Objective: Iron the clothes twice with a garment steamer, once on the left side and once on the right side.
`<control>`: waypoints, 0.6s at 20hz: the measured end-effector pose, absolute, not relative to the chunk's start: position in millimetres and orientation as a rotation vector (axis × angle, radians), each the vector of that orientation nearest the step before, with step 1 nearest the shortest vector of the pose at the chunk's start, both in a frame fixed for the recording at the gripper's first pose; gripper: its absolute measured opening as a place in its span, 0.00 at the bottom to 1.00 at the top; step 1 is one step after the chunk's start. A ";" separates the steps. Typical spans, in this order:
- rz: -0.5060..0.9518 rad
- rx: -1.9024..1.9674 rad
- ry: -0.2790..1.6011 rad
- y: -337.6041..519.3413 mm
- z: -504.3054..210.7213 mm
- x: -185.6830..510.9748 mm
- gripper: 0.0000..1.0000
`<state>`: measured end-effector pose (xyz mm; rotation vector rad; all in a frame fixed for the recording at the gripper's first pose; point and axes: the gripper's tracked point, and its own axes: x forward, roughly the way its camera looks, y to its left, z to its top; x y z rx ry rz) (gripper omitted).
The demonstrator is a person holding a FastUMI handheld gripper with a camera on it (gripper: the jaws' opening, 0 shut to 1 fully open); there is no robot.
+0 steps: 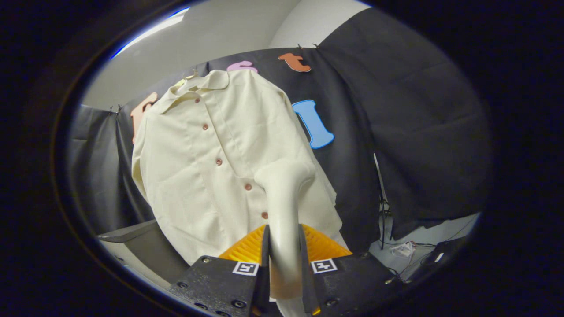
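Note:
A cream button-up shirt [207, 163] hangs on a hanger against the black booth wall, its brown buttons running down the front. My gripper [284, 246] is shut on the handle of a pale garment steamer [284, 198], which rises from between the fingers. The steamer's head [291, 174] lies against the shirt's front, just right of the button line and level with the lower buttons. Both fingers press on the handle from either side.
A grey table or box edge [141, 246] sits low to the left of the shirt. Loose cables [403, 251] and a dark device lie on the pale floor to the right, below the black cloth wall [418, 132].

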<state>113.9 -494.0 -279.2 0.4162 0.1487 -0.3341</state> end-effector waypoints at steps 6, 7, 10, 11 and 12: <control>-0.315 0.412 0.157 -457.4 -271.8 90.6 0.29; -0.312 0.416 0.153 -449.2 -267.9 85.1 0.29; -0.293 0.423 0.157 -418.5 -251.1 73.3 0.29; -0.290 0.433 0.151 -407.0 -242.6 69.1 0.29; -0.290 0.446 0.155 -393.8 -233.6 64.8 0.29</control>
